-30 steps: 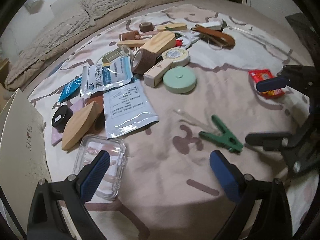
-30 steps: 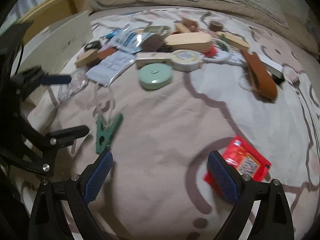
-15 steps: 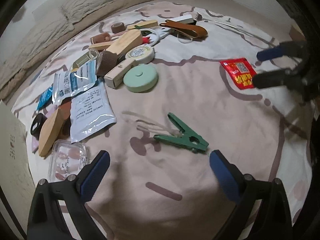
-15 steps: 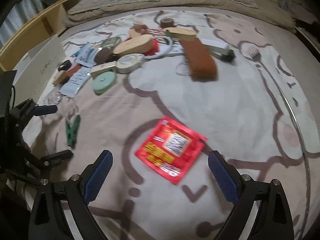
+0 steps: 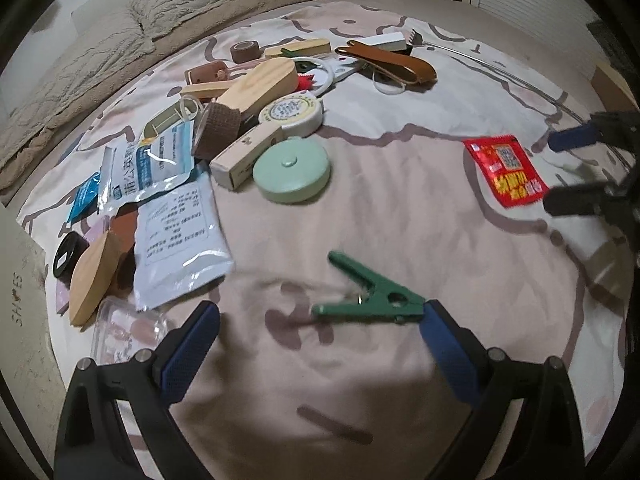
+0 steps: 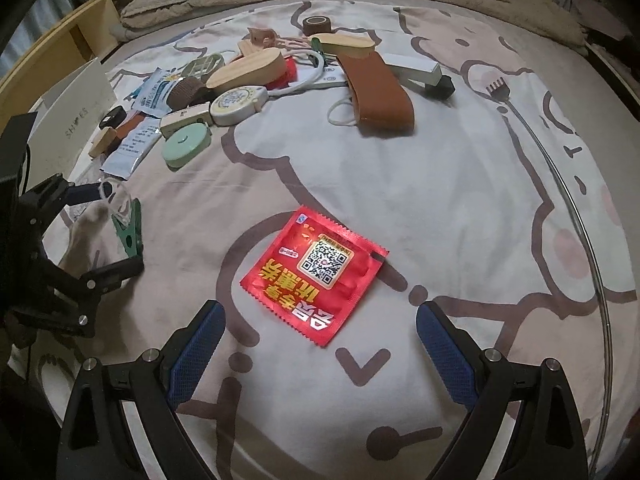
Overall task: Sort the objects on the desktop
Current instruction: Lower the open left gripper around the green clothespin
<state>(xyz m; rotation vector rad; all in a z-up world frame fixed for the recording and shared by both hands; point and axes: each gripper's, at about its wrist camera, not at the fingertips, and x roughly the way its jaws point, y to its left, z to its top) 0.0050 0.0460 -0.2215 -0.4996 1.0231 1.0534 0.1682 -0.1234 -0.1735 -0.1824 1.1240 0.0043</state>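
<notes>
A green clip (image 5: 372, 300) lies on the patterned bedsheet (image 5: 400, 208), just ahead of my left gripper (image 5: 320, 344), which is open with its right pad almost at the clip's end. The same green clip (image 6: 130, 230) shows at the left of the right wrist view, between the left gripper's fingers (image 6: 116, 270). A red sachet (image 6: 316, 276) lies flat just in front of my right gripper (image 6: 320, 340), open and empty. In the left wrist view the red sachet (image 5: 506, 170) sits at the right, beside the right gripper's fingers (image 5: 572, 200).
A heap of items lies at the back: a mint round case (image 5: 292, 174), wooden blocks (image 5: 260, 88), white pouches (image 5: 176, 236), a brown leather strap (image 6: 378, 90), a tape roll (image 6: 316, 24), a long metal fork (image 6: 532, 128). A white box (image 6: 76, 120) stands left; pillows behind.
My left gripper has closed in on the green clip, which now lies by its right pad. My right gripper has come nearer to the red sachet, which now sits centred before it.
</notes>
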